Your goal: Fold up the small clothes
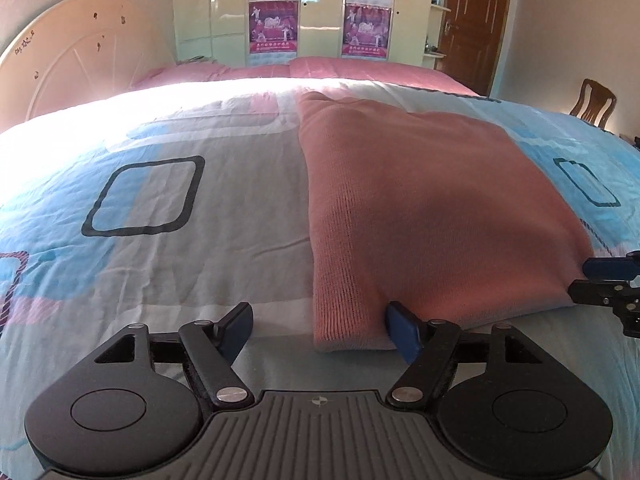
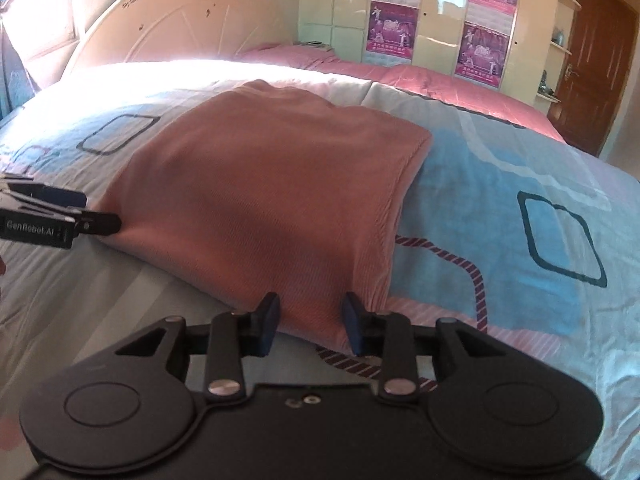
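Note:
A folded pink knit garment lies flat on the bed, its near edge towards me. My left gripper stands open at the garment's near left corner. Its right pad touches the cloth edge, while its left pad rests apart on the bedsheet. At the near right corner of the garment, my right gripper is shut on the thick folded edge, which fills the gap between both pads. Each gripper also shows from the side in the other view: the right gripper and the left gripper.
The bed has a blue, grey and white patterned sheet and a pink cover at the far side. A cream headboard stands at the left. A wardrobe, a wooden door and a chair stand beyond.

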Demonstrator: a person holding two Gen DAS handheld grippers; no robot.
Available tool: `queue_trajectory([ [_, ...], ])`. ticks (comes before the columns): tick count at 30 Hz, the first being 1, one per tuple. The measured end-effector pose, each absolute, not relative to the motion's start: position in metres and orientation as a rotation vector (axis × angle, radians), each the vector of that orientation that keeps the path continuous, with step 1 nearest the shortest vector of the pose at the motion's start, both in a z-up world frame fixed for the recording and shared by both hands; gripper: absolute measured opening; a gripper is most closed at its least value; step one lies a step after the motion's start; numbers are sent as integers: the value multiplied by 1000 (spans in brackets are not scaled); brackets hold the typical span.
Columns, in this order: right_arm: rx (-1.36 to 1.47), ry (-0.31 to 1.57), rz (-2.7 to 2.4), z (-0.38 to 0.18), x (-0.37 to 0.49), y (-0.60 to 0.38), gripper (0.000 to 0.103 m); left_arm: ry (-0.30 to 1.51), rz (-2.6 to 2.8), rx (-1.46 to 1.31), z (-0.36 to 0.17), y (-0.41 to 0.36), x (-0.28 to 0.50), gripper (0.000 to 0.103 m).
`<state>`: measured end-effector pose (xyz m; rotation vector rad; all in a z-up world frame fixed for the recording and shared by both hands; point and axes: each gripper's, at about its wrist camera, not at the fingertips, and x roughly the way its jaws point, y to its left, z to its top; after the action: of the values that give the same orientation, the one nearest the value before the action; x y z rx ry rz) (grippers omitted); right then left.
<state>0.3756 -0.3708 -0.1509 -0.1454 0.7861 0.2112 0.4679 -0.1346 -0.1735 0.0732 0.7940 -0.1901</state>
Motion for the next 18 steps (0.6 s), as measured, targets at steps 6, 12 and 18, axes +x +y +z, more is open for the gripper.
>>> queue_trajectory([
  [6, -172, 784, 228, -153, 377, -371, 33, 781, -137, 164, -170, -128, 467, 102],
  [12, 31, 706, 226, -120, 373, -402, 61, 716, -199, 76, -143, -103, 470, 102],
  [18, 338, 772, 216, -136, 415, -453, 52, 787, -342, -126, -143, -105, 521, 101],
])
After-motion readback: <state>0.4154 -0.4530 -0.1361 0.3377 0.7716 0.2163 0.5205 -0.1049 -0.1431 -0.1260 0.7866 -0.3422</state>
